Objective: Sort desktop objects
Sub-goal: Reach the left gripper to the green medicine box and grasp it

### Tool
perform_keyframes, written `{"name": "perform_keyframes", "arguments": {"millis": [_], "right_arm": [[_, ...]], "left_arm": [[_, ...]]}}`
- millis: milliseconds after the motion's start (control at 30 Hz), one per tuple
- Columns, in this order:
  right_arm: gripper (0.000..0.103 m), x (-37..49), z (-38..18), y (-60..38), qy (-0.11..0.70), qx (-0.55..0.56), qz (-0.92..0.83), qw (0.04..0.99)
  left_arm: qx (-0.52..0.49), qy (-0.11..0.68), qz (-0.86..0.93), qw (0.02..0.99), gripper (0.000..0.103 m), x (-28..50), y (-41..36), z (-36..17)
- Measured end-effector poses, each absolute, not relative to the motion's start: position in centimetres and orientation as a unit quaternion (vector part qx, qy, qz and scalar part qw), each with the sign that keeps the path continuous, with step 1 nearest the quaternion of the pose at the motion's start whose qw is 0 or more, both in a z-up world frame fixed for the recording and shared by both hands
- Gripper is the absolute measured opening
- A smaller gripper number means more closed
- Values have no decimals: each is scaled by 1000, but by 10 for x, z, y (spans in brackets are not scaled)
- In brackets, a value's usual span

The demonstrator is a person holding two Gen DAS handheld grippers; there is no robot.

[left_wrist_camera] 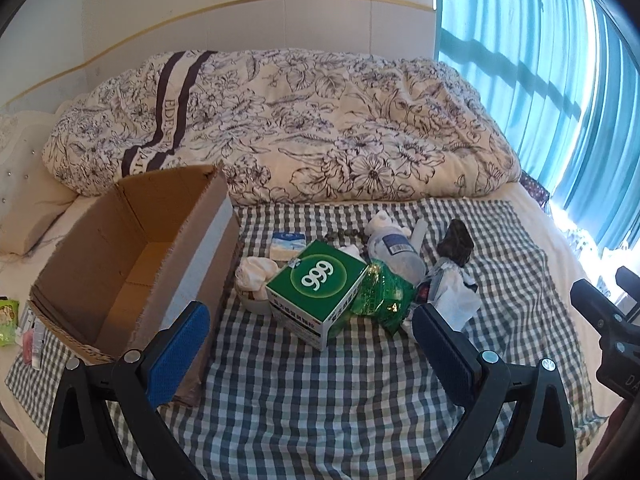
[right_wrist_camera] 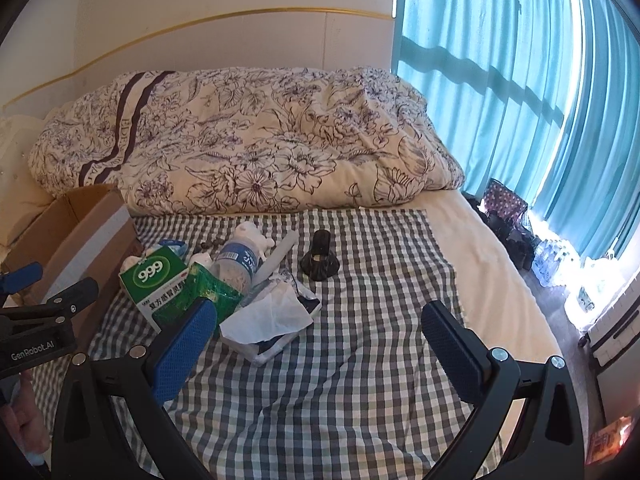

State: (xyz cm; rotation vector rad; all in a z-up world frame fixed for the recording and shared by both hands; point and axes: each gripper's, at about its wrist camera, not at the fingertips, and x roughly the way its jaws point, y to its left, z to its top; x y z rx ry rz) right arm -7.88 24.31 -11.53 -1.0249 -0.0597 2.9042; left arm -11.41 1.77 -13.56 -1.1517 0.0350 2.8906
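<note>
Jaws wide on both my left gripper [left_wrist_camera: 310, 332] and right gripper [right_wrist_camera: 318, 322], empty, hovering over the checked cloth [left_wrist_camera: 320, 392]. Clutter's heaped mid-cloth around the green box [left_wrist_camera: 316, 292]; the cardboard box [left_wrist_camera: 132, 256] waits open at the bed's left edge, ready for sorting.

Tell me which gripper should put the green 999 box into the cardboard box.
Left. The left gripper is open, with the green 999 box straight ahead and the cardboard box alongside.

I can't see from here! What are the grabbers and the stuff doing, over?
Left gripper open, empty. Right gripper open, empty. Green 999 box on checked cloth, beside open cardboard box. Nothing in the way.
</note>
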Motion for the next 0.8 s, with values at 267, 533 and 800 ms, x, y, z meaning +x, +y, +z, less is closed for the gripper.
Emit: {"name": "perform_keyframes", "arguments": {"millis": [267,533,800], "right_arm": [[103,-99,-144,239,-22,-355,934,17],[103,-122,-170,228,-24,-375,927,7],[103,-142,-195,219,-19,-396,918,3]], "left_arm": [[-392,17,920,15,103,-138,12,-175],[-401,36,914,45,103,-167,6,-204],[-385,87,914,90,103,-188,5,-228]]}}
